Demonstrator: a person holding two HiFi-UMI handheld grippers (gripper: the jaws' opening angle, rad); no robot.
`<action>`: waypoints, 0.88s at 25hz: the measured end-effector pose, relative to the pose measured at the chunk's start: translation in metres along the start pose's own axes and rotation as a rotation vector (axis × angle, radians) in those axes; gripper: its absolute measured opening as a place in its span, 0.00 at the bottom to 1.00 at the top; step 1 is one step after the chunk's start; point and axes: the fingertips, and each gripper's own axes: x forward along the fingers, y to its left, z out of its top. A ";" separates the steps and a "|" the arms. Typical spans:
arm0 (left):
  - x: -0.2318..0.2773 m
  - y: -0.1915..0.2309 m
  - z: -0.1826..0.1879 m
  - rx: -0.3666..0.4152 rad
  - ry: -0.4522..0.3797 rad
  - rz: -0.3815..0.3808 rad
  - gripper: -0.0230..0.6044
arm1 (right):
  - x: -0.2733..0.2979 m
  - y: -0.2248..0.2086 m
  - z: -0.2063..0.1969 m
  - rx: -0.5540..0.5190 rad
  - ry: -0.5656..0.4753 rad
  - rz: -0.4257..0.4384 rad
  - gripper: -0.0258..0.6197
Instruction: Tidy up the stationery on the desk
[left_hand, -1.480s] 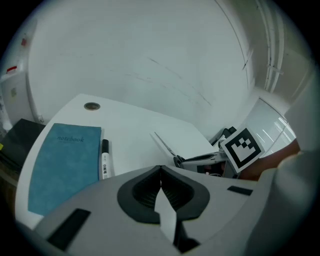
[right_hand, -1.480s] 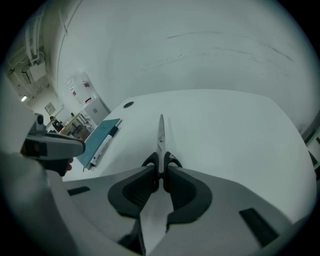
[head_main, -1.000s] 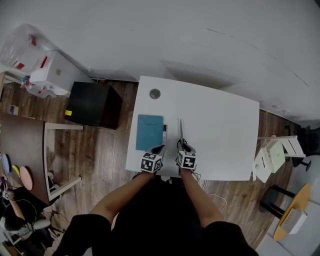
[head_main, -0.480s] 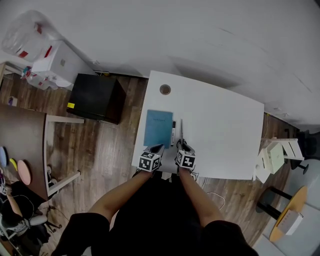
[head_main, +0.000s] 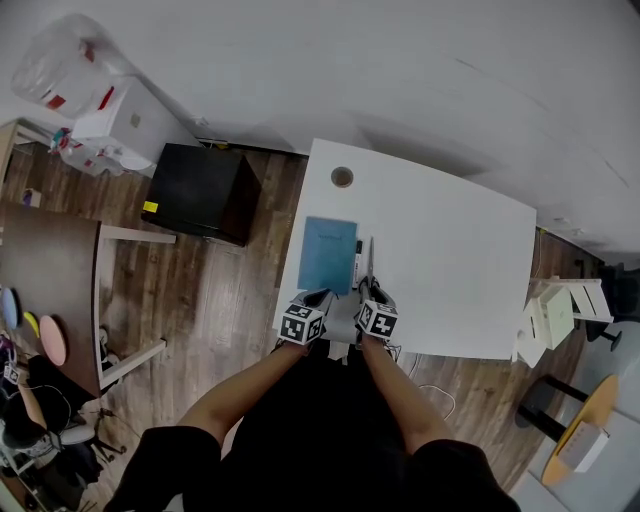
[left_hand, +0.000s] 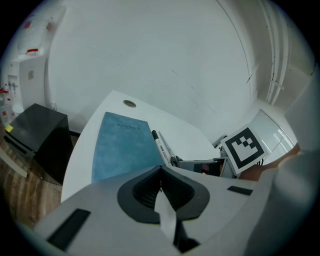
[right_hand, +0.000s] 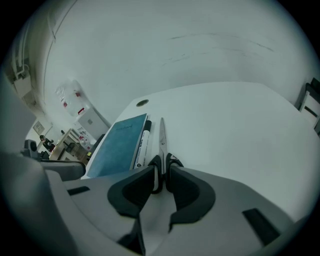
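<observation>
My right gripper (right_hand: 161, 169) clamped on scissors (right_hand: 162, 134) handles, likely aligning them beside marker (right_hand: 145, 137), notebook (right_hand: 120, 142) centre-left; left gripper (left_hand: 161, 169) closed, empty.

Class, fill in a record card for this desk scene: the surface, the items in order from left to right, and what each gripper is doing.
Surface: white desk, with a round hole near its far left corner
Items, left to right: blue notebook, marker, scissors, lying side by side
Left gripper: jaws together, empty, at the notebook's near edge
Right gripper: jaws closed on the scissors at the handle end
</observation>
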 end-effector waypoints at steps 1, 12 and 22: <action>0.000 0.001 0.000 0.001 -0.003 0.003 0.06 | -0.002 -0.001 0.001 0.013 -0.010 0.004 0.19; -0.022 -0.029 0.021 0.013 -0.130 0.012 0.06 | -0.065 -0.005 0.016 -0.027 -0.134 0.111 0.19; -0.073 -0.187 -0.001 0.239 -0.318 0.050 0.06 | -0.229 -0.041 0.010 -0.085 -0.378 0.227 0.18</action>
